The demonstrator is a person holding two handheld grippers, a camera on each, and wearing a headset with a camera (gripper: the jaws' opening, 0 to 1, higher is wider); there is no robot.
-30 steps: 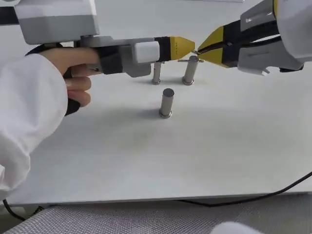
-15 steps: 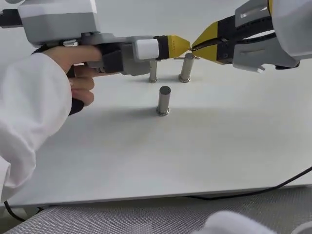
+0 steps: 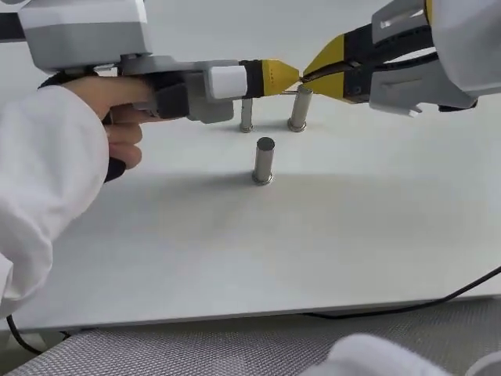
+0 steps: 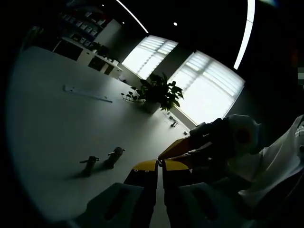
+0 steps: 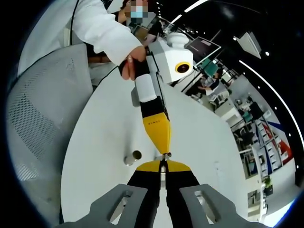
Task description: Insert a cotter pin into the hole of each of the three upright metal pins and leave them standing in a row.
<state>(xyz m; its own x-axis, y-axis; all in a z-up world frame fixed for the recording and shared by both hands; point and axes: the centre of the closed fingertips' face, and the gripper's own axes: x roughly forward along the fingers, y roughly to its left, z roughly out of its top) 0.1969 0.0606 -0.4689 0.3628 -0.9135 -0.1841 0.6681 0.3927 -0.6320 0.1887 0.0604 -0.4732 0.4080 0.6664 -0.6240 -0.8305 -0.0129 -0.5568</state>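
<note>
**Step in hand.** The left claw [image 3: 291,76] enters from 9 o'clock and the right claw [image 3: 307,76] from 3 o'clock. They meet tip to tip in the air above the tabletop [image 3: 352,219]. The right claw is pinched narrow on a thin dark cotter pin [image 3: 301,77]. The left claw's jaws are also drawn together at the cotter pin's free end, but we cannot tell whether they grip it or only touch it. We judge this to be a mid-air re-grip or alignment of the last cotter pin.

**Task items.** Three metal pins stand upright.
- The front pin [image 3: 264,160] stands at 6 o'clock from the claw tips, and its top looks bare.
- The rear pins stand at 11 o'clock [image 3: 246,116] and 1 o'clock [image 3: 299,110] from the front pin.
- In the left gripper view both rear pins appear to carry a cross-piece near the top, so we take them as fitted.

**Next move.**
- Carry the cotter pin down toward 6 o'clock and level it with the front pin's cross hole. We cannot see which way that hole faces.
- Steady the front pin with the free claw while pushing the cotter pin through, because the front pin could tip.
- The front pin stands apart from the rear pair, so we expect it to need lining up with them.
</note>
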